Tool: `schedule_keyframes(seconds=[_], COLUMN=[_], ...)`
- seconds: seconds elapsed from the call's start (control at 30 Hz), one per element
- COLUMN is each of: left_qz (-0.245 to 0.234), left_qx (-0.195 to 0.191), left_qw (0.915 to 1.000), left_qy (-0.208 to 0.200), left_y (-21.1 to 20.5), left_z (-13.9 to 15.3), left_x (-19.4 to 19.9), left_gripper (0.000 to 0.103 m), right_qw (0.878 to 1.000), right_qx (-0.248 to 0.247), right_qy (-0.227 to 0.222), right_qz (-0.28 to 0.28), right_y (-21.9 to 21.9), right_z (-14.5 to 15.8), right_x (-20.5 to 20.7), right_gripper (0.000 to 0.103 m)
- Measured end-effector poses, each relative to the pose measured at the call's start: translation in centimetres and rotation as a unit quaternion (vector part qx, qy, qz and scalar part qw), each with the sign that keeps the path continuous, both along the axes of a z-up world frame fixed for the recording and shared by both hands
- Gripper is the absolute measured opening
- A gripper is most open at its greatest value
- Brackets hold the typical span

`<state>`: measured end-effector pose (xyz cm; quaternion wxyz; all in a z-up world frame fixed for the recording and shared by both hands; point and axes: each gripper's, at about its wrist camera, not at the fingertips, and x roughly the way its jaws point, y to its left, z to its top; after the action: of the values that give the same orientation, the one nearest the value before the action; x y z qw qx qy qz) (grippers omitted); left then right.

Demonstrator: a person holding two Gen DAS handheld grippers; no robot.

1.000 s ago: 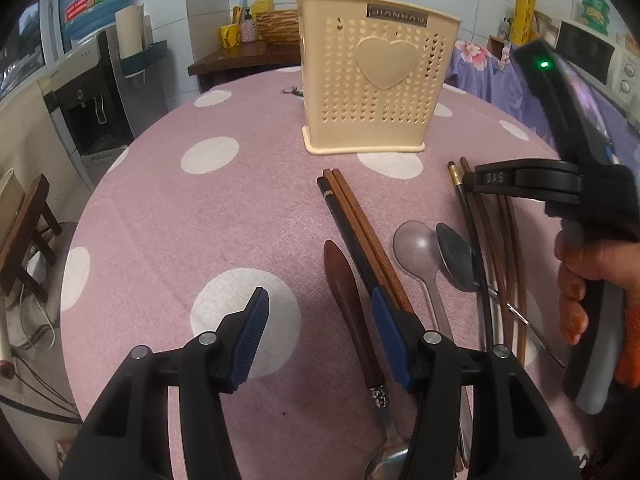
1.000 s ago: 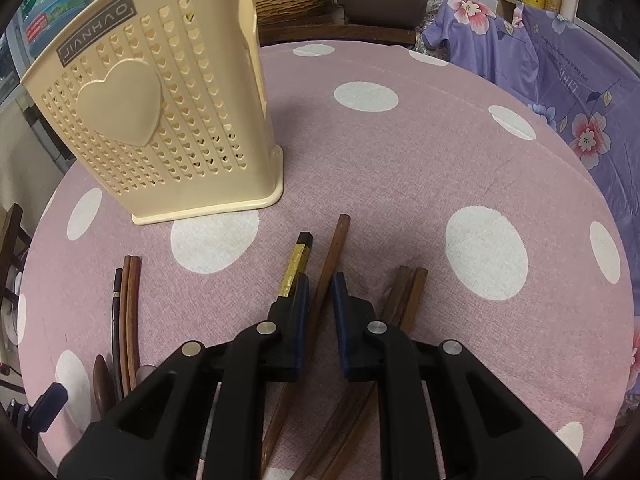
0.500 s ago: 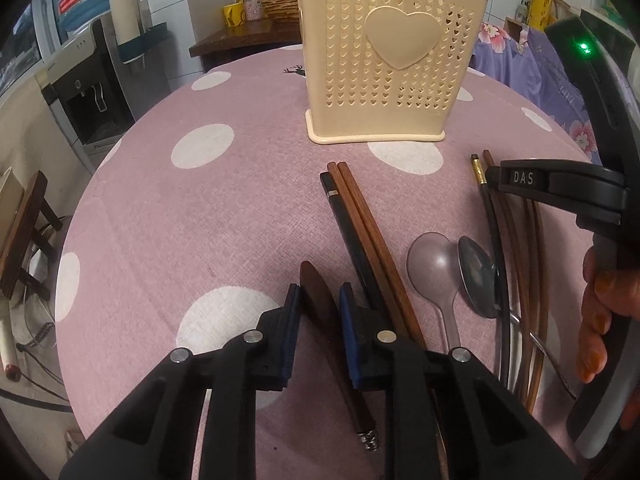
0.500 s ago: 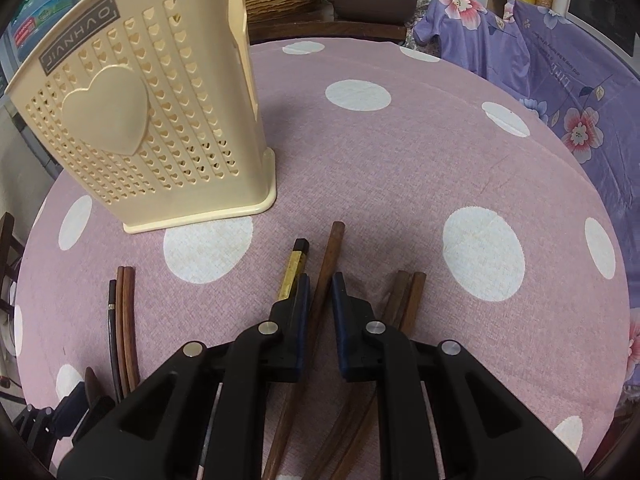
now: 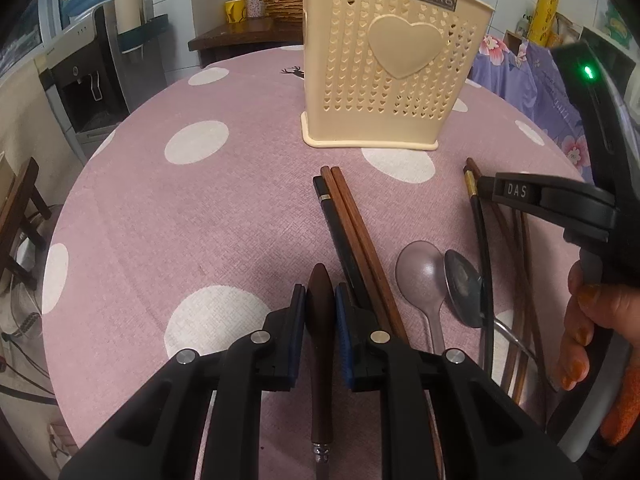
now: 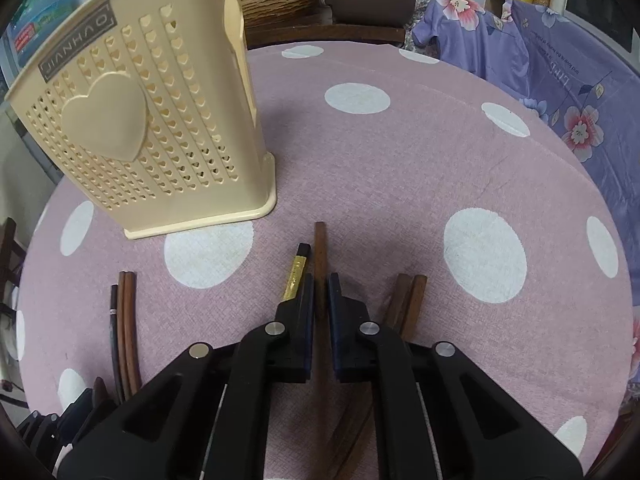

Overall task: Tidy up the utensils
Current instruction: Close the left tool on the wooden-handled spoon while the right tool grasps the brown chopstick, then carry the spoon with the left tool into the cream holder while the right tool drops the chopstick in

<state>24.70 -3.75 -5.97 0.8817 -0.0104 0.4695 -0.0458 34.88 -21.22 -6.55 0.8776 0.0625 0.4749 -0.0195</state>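
Note:
My left gripper (image 5: 320, 300) is closing its jaws on the dark wooden handle (image 5: 320, 278) of a utensil lying on the table, and both blue pads press its sides. In the right wrist view my right gripper (image 6: 320, 292) is shut on a brown chopstick (image 6: 320, 246), with a black gold-banded chopstick (image 6: 298, 270) just left of it. The cream perforated utensil holder (image 5: 396, 80) (image 6: 140, 120) stands upright beyond both grippers. From the left wrist view, the right gripper (image 5: 490, 190) is at the right, held by a hand (image 5: 584, 320).
One black and two brown chopsticks (image 5: 348, 220) lie right of the held handle, then a translucent spoon (image 5: 420, 276) and a metal spoon (image 5: 462, 284). Two more brown chopsticks (image 6: 408, 300) lie right of my right gripper. The pink dotted tablecloth (image 5: 160, 220) covers a round table.
My left gripper went from wide open to closed around the wooden handle and shifted slightly forward. My right gripper stayed put and tightened on the brown chopstick.

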Motion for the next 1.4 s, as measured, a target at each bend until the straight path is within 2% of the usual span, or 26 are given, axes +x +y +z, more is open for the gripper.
schedule_keyframes(seconds=[0.17, 0.33, 0.5, 0.67, 0.93, 1.4], left_qz=[-0.002, 0.000, 0.007, 0.023, 0.033, 0.030], left_qx=[-0.026, -0.044, -0.037, -0.045, -0.043, -0.040], left_qw=[0.9992, 0.9963, 0.9912, 0.9865, 0.9830, 0.9793], left_qy=[-0.028, -0.074, -0.127, -0.156, -0.176, -0.196], left_y=[1.1, 2.7, 4.0, 5.8, 6.5, 6.8], left_z=[1.9, 5.0, 8.3, 9.7, 10.3, 12.1], left_x=[-0.6, -1.1, -1.8, -2.5, -2.6, -1.3], left_gripper=[0.016, 0.016, 0.016, 0.016, 0.016, 0.016], right_qw=[0.998, 0.992, 0.980, 0.968, 0.961, 0.957], right_qx=[0.049, 0.085, 0.100, 0.111, 0.118, 0.119], right_qy=[-0.026, -0.083, -0.160, -0.214, -0.234, -0.245], right_qz=[0.020, 0.037, 0.059, 0.068, 0.084, 0.096], right_y=[-1.0, -2.9, -4.9, -7.2, -7.5, -6.5], right_z=[1.3, 4.7, 9.3, 12.7, 15.0, 16.7], right_x=[-1.1, -3.2, -6.9, -10.6, -12.6, -11.7], right_gripper=[0.007, 0.007, 0.007, 0.007, 0.007, 0.007])
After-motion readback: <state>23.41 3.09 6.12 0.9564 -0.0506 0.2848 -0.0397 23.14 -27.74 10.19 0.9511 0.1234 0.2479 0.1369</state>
